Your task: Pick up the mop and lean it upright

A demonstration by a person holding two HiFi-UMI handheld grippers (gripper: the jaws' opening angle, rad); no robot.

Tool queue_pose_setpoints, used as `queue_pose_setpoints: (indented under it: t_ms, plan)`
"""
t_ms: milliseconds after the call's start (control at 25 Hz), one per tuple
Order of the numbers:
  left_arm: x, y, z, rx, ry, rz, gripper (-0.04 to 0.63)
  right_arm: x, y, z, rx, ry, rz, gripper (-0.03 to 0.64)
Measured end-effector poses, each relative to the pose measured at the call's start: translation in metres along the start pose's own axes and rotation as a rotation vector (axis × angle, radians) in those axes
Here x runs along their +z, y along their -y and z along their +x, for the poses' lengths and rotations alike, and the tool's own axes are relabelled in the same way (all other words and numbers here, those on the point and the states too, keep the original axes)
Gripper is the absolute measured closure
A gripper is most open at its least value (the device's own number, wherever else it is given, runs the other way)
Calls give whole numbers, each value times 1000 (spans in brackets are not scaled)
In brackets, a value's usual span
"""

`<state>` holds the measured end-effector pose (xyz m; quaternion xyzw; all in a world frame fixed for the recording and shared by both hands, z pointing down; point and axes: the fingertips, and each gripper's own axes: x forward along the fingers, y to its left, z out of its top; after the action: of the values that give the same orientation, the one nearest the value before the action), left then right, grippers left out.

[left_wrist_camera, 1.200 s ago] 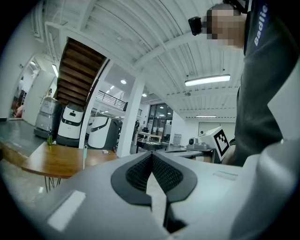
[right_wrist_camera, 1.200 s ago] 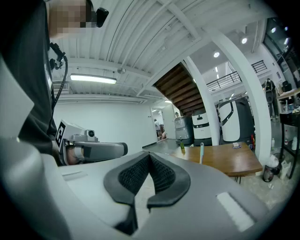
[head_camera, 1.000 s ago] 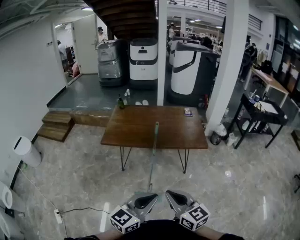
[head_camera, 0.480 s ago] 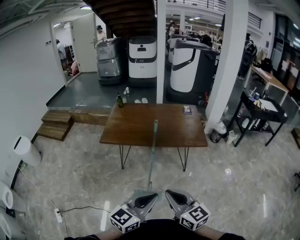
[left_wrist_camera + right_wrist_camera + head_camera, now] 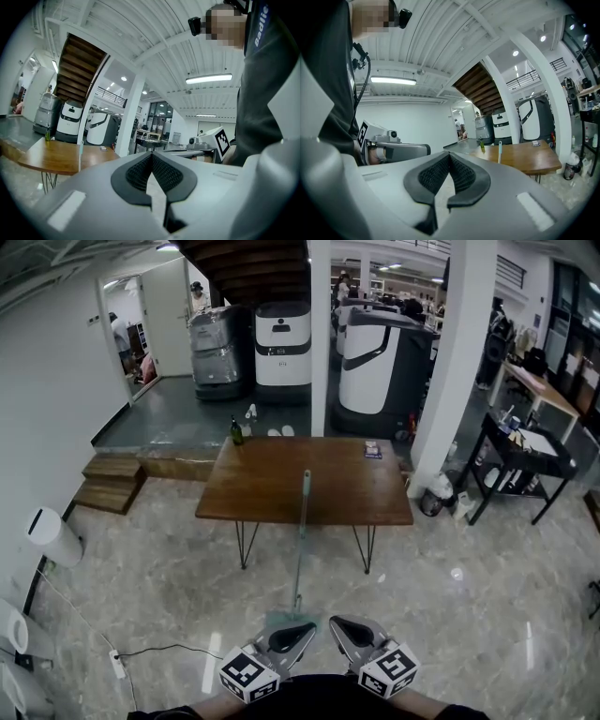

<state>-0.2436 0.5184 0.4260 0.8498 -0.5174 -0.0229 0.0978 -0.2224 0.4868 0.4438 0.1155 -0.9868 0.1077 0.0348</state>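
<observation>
Wooden tabletop (image 5: 262,493) still props the mop (image 5: 301,531) upright, my left hand-held gripper (image 5: 151,157) and right hand-held gripper (image 5: 449,158) pressed together, empty: done, I judge.

Pale teal mop (image 5: 300,559); brown wood table (image 5: 253,498); grey-veined marble floor (image 5: 141,587); grey left gripper (image 5: 307,628), right gripper (image 5: 336,624), blk pads (image 5: 140,171), blk/wht marker cubes (image 5: 246,677).

Open floor (image 5: 141,587) lies on both sides of the mop (image 5: 302,521), whose handle leans on the near edge of the table (image 5: 272,495). Hairpin legs (image 5: 246,549) narrow the way under it. On the tabletop, a bottle (image 5: 236,432) stands at the far left corner and a book (image 5: 373,450) at the far right; a white pillar (image 5: 320,334) rises behind the far edge. A cable (image 5: 159,652) crosses the floor at left
</observation>
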Motion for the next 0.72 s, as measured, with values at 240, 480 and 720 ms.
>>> queue_pose_setpoints:
  t_ms: [240,480,720]
  plan:
    - [-3,11,19,10,-7,2,580,-1,15,-16,10,9,10,612]
    - [-9,28,46,34,-19,0,580,-3,36,-42,27,6,29,612]
    - [-13,44,76,54,-42,13,580,-7,67,-66,33,27,85,612]
